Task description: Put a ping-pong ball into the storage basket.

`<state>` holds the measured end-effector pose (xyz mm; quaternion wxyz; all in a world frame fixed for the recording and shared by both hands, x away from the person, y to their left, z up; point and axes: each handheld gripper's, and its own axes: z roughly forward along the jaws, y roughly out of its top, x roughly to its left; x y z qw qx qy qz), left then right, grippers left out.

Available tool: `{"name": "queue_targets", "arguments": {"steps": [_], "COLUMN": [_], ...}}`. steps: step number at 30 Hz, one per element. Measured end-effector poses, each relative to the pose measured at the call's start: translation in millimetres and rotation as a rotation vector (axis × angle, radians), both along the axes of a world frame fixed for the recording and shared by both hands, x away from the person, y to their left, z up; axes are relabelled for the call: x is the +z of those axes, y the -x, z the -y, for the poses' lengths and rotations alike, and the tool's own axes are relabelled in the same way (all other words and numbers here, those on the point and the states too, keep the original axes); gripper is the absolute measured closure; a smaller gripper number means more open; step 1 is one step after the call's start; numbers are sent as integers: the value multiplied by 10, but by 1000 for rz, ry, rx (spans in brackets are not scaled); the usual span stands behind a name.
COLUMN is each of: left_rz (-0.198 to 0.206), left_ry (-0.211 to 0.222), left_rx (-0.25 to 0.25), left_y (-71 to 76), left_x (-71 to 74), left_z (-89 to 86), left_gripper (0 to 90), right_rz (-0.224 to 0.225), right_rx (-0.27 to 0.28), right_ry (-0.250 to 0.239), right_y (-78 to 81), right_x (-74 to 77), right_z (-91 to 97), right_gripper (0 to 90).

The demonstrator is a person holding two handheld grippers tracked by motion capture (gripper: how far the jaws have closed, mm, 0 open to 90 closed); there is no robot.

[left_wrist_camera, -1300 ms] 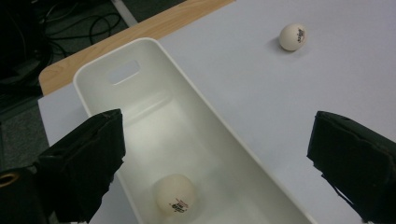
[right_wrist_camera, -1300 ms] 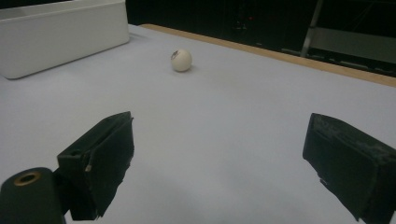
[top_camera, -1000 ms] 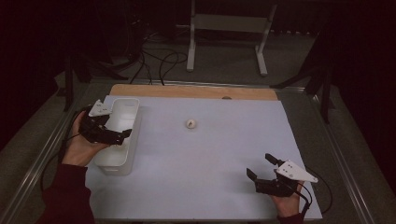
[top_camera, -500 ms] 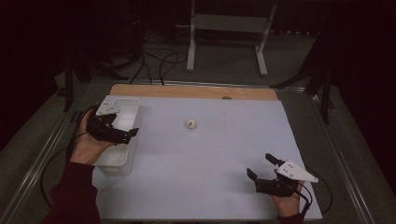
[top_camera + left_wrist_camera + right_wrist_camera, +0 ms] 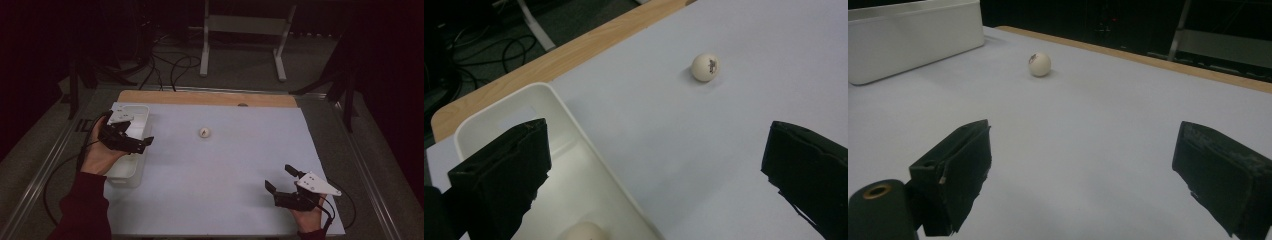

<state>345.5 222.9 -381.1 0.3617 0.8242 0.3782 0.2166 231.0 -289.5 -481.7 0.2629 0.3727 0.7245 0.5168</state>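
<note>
My left hand-held gripper (image 5: 142,144) hangs released over the white plastic bin (image 5: 141,114); I should approach the small white ball (image 5: 204,132) mid-tabletop low, jaws straddling it.

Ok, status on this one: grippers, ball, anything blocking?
Left gripper open over white bin. Right gripper open, low, empty. Ball loose mid-mat. Path clear.

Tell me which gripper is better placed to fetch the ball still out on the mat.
Probably left. The left gripper is open at the white bin, nearer the ball. The right gripper, also open, sits at the mat's near right corner.
</note>
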Motion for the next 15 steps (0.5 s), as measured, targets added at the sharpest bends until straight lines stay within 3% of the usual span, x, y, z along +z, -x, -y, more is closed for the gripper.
{"name": "queue_targets", "arguments": {"steps": [15], "left_rz": [8], "left_ry": [15], "left_rx": [-31], "left_y": [-27], "left_x": [14], "left_z": [146], "left_gripper": [3], "right_rz": [-1], "right_rx": [-5], "right_ry": [-7], "right_y": [6], "right_x": [8], "right_z": [10], "right_gripper": [85]}}
